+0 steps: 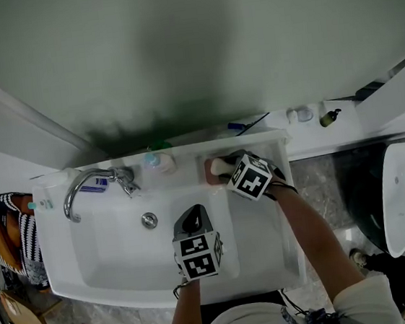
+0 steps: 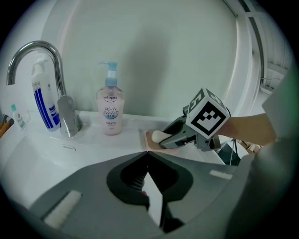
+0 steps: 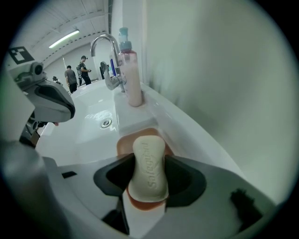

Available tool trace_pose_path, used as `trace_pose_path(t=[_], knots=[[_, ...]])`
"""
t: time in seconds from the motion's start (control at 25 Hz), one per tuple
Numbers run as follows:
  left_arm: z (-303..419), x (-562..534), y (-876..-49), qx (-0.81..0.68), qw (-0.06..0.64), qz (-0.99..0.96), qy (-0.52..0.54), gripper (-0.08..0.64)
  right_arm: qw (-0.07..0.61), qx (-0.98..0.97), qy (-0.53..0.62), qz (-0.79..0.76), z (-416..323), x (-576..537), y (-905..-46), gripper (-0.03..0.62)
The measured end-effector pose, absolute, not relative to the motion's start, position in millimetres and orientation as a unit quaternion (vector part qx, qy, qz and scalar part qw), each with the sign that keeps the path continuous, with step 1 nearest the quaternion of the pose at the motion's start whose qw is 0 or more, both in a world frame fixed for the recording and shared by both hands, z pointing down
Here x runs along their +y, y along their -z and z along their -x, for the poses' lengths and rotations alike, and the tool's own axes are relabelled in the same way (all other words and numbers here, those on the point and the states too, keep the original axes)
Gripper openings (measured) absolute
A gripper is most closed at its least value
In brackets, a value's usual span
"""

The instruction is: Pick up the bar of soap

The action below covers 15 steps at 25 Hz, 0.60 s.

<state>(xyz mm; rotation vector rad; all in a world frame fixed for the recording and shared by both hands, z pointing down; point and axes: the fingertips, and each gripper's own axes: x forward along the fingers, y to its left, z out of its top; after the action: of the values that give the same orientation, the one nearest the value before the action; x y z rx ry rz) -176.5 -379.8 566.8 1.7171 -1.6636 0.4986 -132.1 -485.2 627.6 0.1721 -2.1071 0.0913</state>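
Observation:
A cream bar of soap lies on a peach soap dish on the sink's back ledge, right of the tap. My right gripper points down over it with a dark jaw against each long side of the bar, which still rests on the dish. The head view shows the soap just left of that gripper. From the left gripper view, the soap and dish sit under the right gripper. My left gripper hangs over the basin, jaws together and empty.
A chrome tap stands at the ledge's left, a pink pump bottle between it and the dish. A blue-and-white tube stands behind the tap. The white basin has its drain mid-floor. The wall rises directly behind the ledge.

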Motion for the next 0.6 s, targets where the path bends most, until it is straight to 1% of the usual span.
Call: trace_pose_path(t=[0.32, 0.6], knots=[[176.7, -377.8, -561.5, -0.643, 0.337, -0.661, -0.189, 0.008, 0.469, -0.880, -0.024, -0.076, 137.3, -483.3, -609.8, 0.219], [168.4, -376.7, -551.6, -0.638, 0.325, -0.674, -0.184, 0.008, 0.468, -0.879, -0.025, -0.087, 126.0, -476.3, -598.1, 0.219]])
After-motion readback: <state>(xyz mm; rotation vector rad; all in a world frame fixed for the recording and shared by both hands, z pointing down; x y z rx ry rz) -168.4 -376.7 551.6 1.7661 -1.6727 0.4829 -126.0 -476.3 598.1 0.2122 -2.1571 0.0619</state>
